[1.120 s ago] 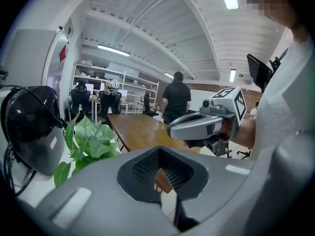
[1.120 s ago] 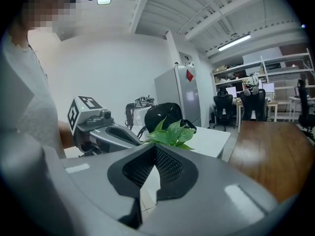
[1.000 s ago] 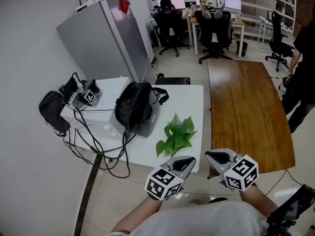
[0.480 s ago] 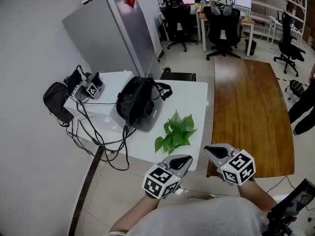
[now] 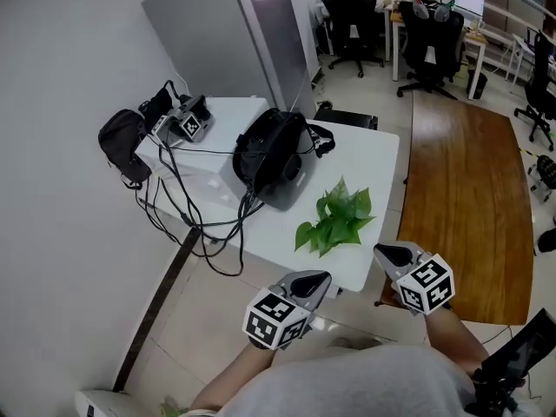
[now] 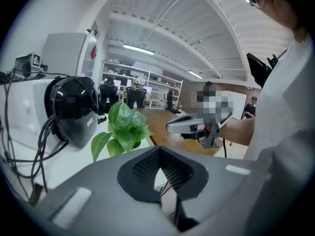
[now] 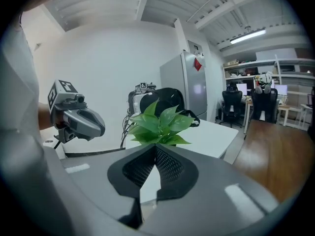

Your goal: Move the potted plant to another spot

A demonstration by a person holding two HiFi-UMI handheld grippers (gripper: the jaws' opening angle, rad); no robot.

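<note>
1. First, at the bottom of the head view, the left gripper point(image 5: 317, 279) has its jaws pressed together with nothing between them. Its cube point(image 5: 276, 318) carries black-and-white square markers.
2. At the lower right, the right gripper point(image 5: 387, 251) also has its jaws pressed together and empty. Its cube point(image 5: 427, 285) bears the same kind of markers.
3. Both grippers hover just before the near edge of the white table point(image 5: 369, 159), apart from the plant.
4. The potted plant point(image 5: 335, 222) stands on this table near that edge, in the middle of the frame. Its green leaves cover the pot, so the pot itself is not visible.
5. Just behind it, toward the upper left, lies a black helmet-like thing point(image 5: 274, 153), and black cables point(image 5: 187, 220) hang over the table side.
6. Farther left, a white box point(image 5: 204, 165) carries a device with a square marker point(image 5: 188, 125), and a black pouch point(image 5: 122, 142) hangs beside it.
7. At the top stands a grey cabinet point(image 5: 230, 33) with a red sticker point(image 7: 197, 64), whose print is too small to read. A wooden table point(image 5: 465, 198) fills the right side, with office chairs point(image 5: 430, 46) beyond it.
</note>
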